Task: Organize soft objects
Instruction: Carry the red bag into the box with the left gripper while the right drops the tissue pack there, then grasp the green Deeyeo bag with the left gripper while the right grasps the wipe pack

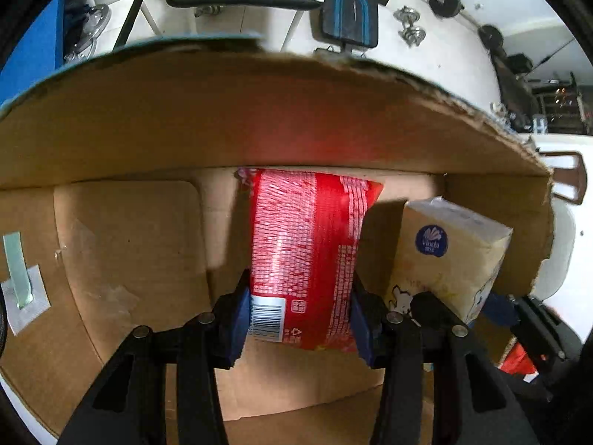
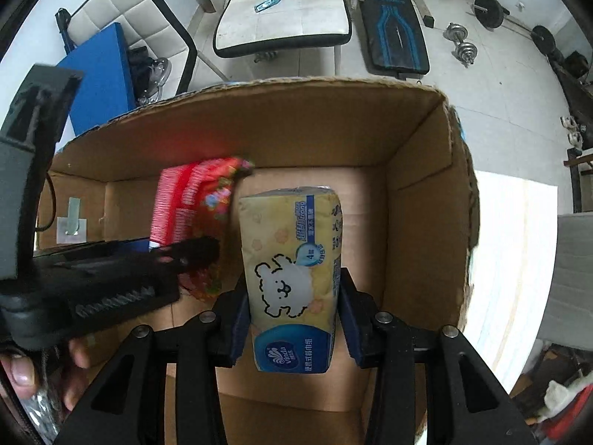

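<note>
My left gripper [image 1: 298, 319] is shut on a red snack packet [image 1: 307, 252] and holds it inside an open cardboard box [image 1: 222, 118], near the far wall. My right gripper [image 2: 294, 324] is shut on a yellow Vinda tissue pack [image 2: 292, 259] with a white bear drawing, also inside the box [image 2: 418, 170]. The two packs are side by side: the tissue pack [image 1: 448, 256] shows to the right of the red packet, and the red packet [image 2: 192, 204] shows to the left of the tissue pack. The left gripper body [image 2: 92, 278] crosses the right wrist view at left.
A taped metal strip [image 1: 16, 267] sits on the box floor at left. Beyond the box stand a white chair [image 2: 281, 18], a blue panel [image 2: 100, 74], a black-blue bench [image 2: 393, 22] and dumbbells [image 2: 461, 42] on the white floor.
</note>
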`<action>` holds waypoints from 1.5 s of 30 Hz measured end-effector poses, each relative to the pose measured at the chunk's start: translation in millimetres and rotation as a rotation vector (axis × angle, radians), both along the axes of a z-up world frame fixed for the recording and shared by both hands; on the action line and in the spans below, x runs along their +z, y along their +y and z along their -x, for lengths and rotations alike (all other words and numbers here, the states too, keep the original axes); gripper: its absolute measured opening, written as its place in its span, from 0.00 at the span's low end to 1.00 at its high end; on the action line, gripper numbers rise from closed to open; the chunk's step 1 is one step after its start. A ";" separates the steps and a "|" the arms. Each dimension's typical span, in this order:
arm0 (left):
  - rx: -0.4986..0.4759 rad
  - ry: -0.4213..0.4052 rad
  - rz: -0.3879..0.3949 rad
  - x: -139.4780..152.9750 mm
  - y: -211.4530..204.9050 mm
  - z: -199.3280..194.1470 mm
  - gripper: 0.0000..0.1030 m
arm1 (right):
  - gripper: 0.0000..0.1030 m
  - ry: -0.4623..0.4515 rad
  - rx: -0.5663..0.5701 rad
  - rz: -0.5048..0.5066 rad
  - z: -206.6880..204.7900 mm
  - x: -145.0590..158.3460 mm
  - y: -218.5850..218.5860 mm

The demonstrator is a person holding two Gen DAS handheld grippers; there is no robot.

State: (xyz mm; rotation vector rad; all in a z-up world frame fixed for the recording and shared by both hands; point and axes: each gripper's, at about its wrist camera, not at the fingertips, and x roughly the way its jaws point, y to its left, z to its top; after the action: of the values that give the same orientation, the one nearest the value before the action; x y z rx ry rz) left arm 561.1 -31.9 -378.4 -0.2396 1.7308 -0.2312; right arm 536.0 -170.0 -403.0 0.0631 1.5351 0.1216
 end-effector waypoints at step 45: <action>0.068 -0.168 -0.195 63.6 9.0 345.8 0.98 | 1.00 0.102 0.562 0.315 294.0 -12.1 -56.1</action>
State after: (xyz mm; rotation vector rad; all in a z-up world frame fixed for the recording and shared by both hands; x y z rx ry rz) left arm 215.3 -22.9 -314.8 -0.1314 1.5636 -0.0306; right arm 242.0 -226.1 -415.1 -0.6238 1.6221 0.3231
